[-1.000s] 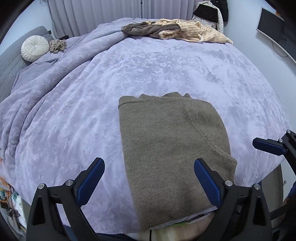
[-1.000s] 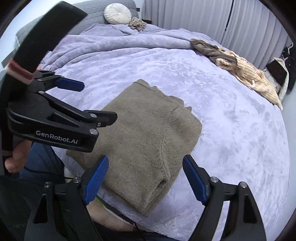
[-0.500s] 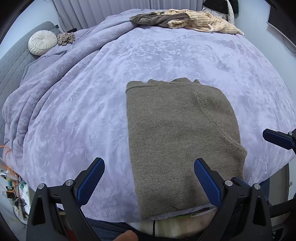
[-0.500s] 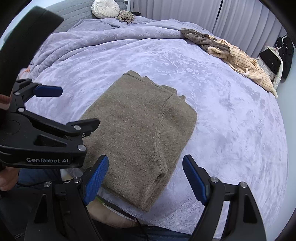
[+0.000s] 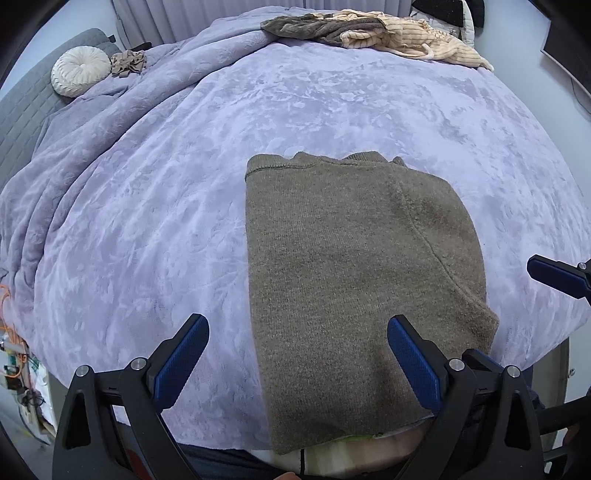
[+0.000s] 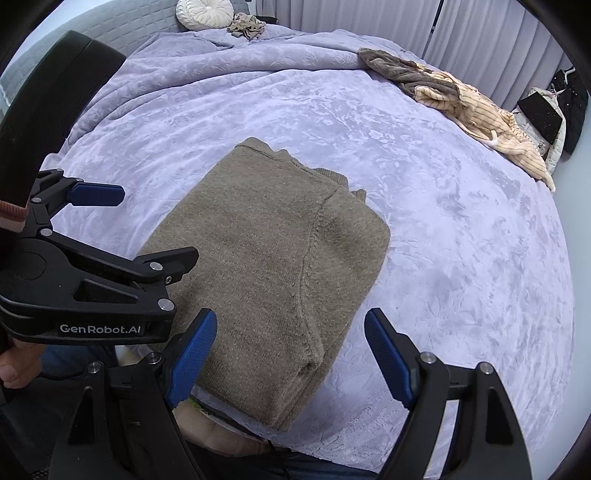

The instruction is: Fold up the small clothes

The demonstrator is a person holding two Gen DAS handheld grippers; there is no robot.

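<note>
An olive-brown knit sweater (image 5: pixel 351 266) (image 6: pixel 273 266) lies folded into a rectangle on the lilac bed cover (image 5: pixel 155 206), its near end hanging over the bed's front edge. My left gripper (image 5: pixel 297 363) hovers open above the sweater's near left part, nothing between its blue pads. My right gripper (image 6: pixel 290 360) stands open over the sweater's near right corner, touching nothing. The left gripper (image 6: pixel 122 229) also shows at the left of the right wrist view, held by a hand (image 6: pixel 18 365).
A heap of unfolded clothes, grey-brown and cream striped (image 5: pixel 373 31) (image 6: pixel 461 99), lies at the far side of the bed. A round white cushion (image 5: pixel 79 72) and a small crumpled beige garment (image 5: pixel 127 62) sit at the head end. Curtains hang behind.
Both wrist views have tilted further down, so the sweater sits higher in each frame. The sweater itself has not moved and both grippers stay open.
</note>
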